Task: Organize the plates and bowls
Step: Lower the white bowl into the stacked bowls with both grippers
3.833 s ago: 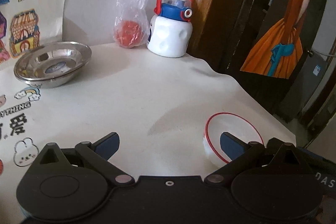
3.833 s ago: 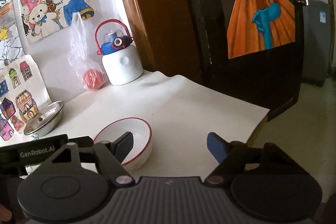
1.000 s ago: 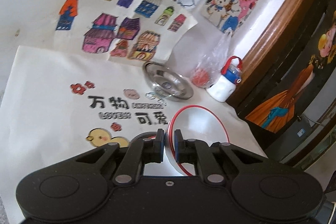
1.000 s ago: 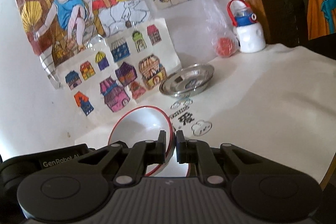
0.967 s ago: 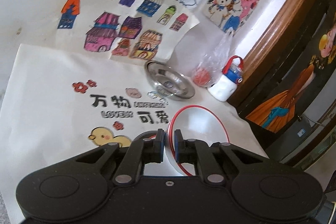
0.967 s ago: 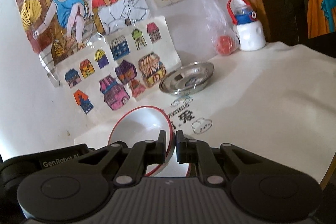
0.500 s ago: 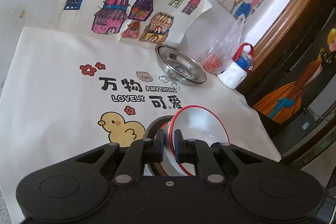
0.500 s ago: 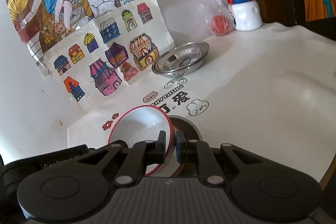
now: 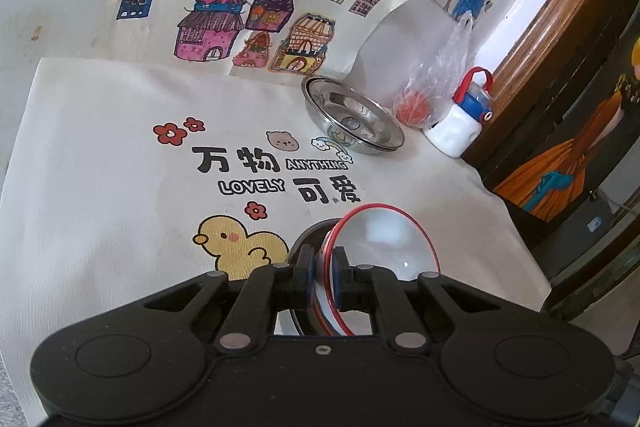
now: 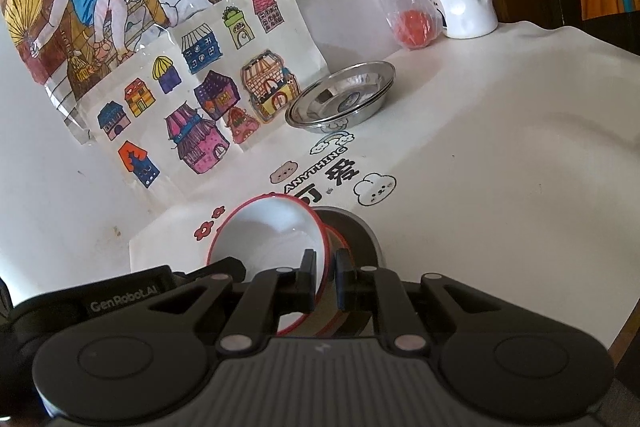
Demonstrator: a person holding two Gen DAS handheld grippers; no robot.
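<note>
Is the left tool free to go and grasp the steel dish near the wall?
Probably not yet: the left tool is shut on the red-rimmed bowl. The path across the cloth to the steel dish looks unobstructed.

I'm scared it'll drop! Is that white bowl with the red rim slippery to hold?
Probably a bit. The white bowl looks glossy, and each hand-held gripper pinches only its thin rim. It hangs tilted, so it might swing. It looks hard, so it may chip if dropped.

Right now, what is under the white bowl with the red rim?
Both grippers, left and right, pinch the white bowl by its rim. Under it shows a dark round object; the bowl covers most of it, so I cannot identify it.
</note>
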